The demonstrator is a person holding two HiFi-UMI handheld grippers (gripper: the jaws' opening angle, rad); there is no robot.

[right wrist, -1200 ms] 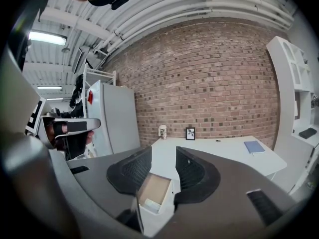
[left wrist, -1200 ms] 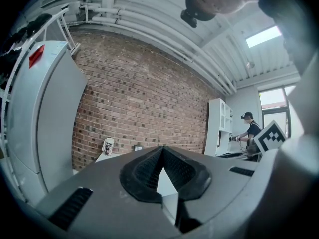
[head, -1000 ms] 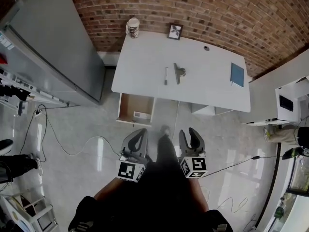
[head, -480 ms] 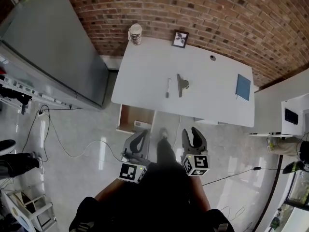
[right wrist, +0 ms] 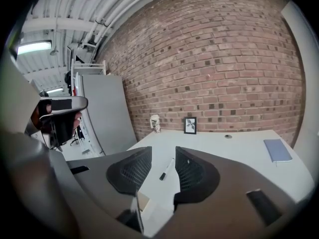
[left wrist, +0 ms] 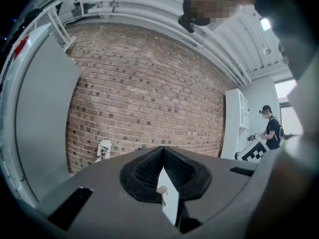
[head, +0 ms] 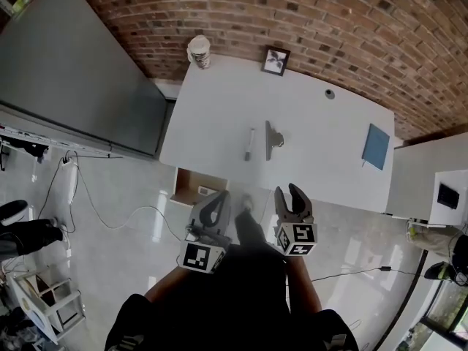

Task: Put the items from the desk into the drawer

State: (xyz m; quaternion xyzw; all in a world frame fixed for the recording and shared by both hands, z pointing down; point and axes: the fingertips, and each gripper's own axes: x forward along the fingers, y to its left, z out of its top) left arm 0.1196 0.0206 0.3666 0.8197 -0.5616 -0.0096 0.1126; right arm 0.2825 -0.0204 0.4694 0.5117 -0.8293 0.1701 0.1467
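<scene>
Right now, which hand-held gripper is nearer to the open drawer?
Left. The left hand-held gripper hovers right by the front of the open drawer; the right hand-held gripper is farther off to its right, before the desk.

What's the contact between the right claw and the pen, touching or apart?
Apart. The head view shows a wide stretch of bare desk between the right claw and the pen.
</scene>
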